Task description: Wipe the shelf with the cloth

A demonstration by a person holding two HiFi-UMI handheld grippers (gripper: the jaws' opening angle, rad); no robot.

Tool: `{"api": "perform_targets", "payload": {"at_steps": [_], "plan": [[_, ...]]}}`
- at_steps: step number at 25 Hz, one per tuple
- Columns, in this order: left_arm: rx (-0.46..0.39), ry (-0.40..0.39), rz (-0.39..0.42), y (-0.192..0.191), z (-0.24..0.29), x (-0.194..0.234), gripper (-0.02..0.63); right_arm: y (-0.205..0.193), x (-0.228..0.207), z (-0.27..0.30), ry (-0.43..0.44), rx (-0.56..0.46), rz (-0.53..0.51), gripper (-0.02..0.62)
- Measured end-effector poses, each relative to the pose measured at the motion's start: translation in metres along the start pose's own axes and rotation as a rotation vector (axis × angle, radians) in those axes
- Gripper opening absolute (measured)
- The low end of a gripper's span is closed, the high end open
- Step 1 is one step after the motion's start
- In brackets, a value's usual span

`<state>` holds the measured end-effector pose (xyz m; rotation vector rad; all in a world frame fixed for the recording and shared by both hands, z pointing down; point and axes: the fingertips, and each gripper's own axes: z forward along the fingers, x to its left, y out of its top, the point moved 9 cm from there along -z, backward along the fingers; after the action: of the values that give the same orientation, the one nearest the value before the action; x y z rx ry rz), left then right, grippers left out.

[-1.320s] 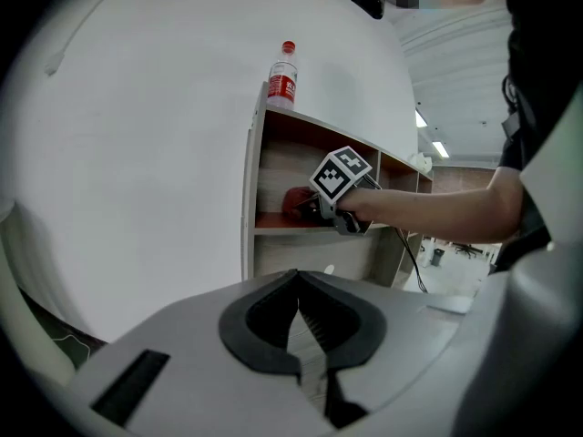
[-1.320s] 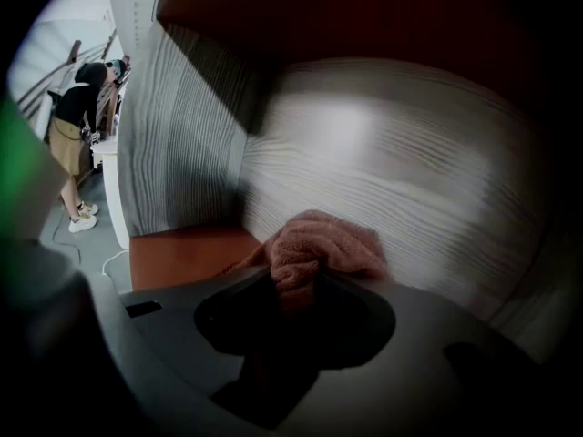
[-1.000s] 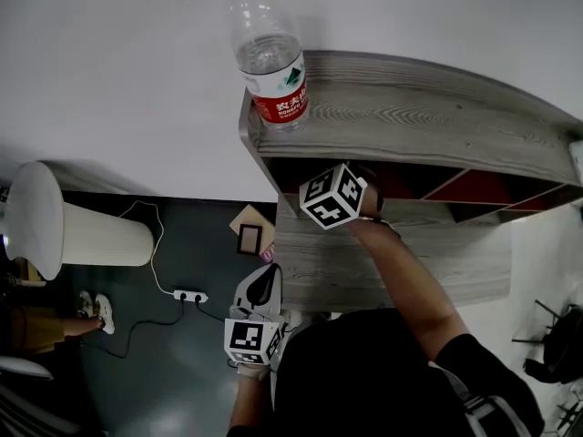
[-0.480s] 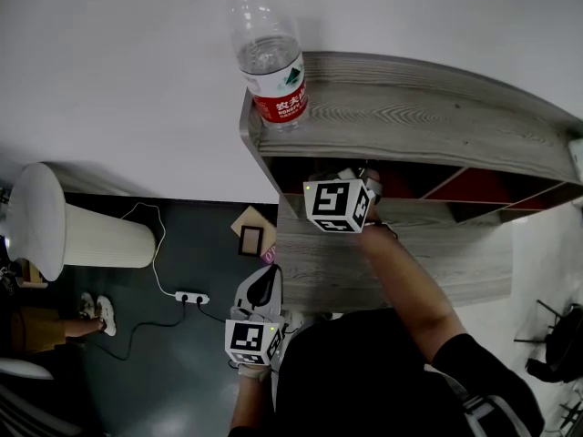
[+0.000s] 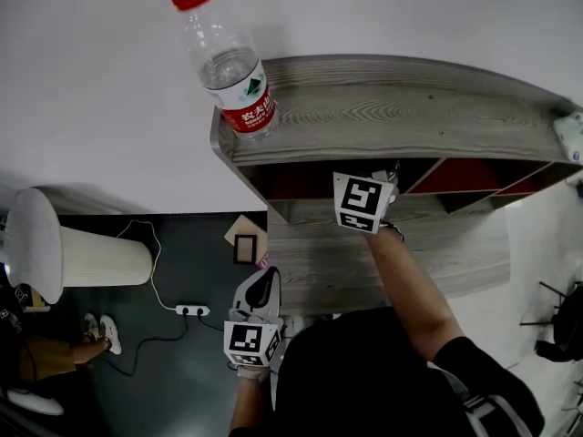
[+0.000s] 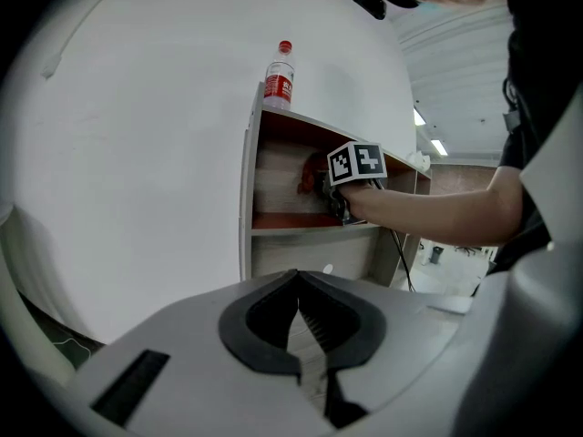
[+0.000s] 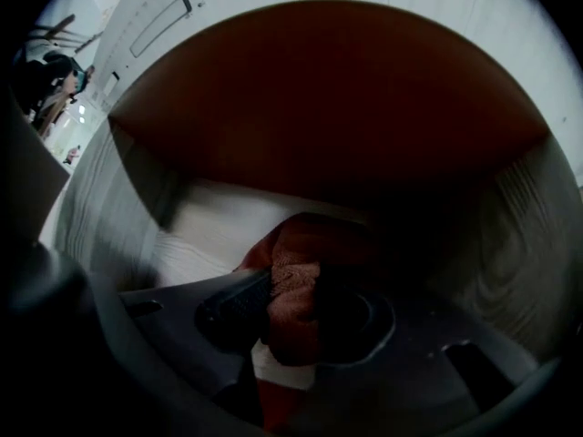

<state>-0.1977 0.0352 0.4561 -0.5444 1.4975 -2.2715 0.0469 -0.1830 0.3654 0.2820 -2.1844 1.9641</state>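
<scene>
Right gripper has slid a bit further right inside the shelf, clamped on the cloth, so wiping looks mid-way; left gripper hangs closed and empty.

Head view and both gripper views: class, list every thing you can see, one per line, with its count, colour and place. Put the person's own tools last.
shelf unit: one, grey wood grain with red inner panels, against the white wall
bottle: one, clear with red cap and label, on the shelf unit's top, left corner
cloth: one, red, in the top compartment
ribbed cylinder: one, white, far left by the wall
power strip: one, white, on the dark floor
left tool: one, grey, jaws together, empty, held low
right tool: one, grey, shut on the cloth inside the shelf unit
</scene>
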Motion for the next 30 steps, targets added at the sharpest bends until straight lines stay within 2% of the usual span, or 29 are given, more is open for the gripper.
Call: {"api": "perform_targets", "payload": {"at_steps": [5, 11, 14, 19, 22, 26, 30], "plan": [[0.009, -0.029, 0.013, 0.003, 0.007, -0.003, 0.006, -0.022, -0.02, -0.003, -0.047, 0.09, 0.066, 0.12], [0.008, -0.029, 0.017, 0.005, 0.01, -0.002, 0.006, -0.025, -0.014, -0.002, -0.026, 0.11, 0.052, 0.121], [0.011, -0.029, 0.013, 0.003, 0.01, -0.001, 0.006, -0.024, -0.006, -0.001, 0.02, 0.112, 0.059, 0.121], [0.011, -0.035, 0.011, 0.001, 0.011, -0.003, 0.006, -0.015, 0.025, 0.001, 0.16, 0.087, 0.02, 0.121], [0.009, -0.03, 0.016, 0.004, 0.011, -0.004, 0.006, -0.008, 0.036, -0.001, 0.201, 0.055, 0.005, 0.121], [0.004, -0.031, 0.018, 0.005, 0.011, -0.004, 0.006, -0.007, 0.032, -0.007, 0.189, 0.025, 0.036, 0.123], [0.012, -0.04, 0.02, 0.003, 0.012, -0.005, 0.006, -0.007, 0.012, -0.019, 0.129, -0.008, 0.136, 0.123]]}}
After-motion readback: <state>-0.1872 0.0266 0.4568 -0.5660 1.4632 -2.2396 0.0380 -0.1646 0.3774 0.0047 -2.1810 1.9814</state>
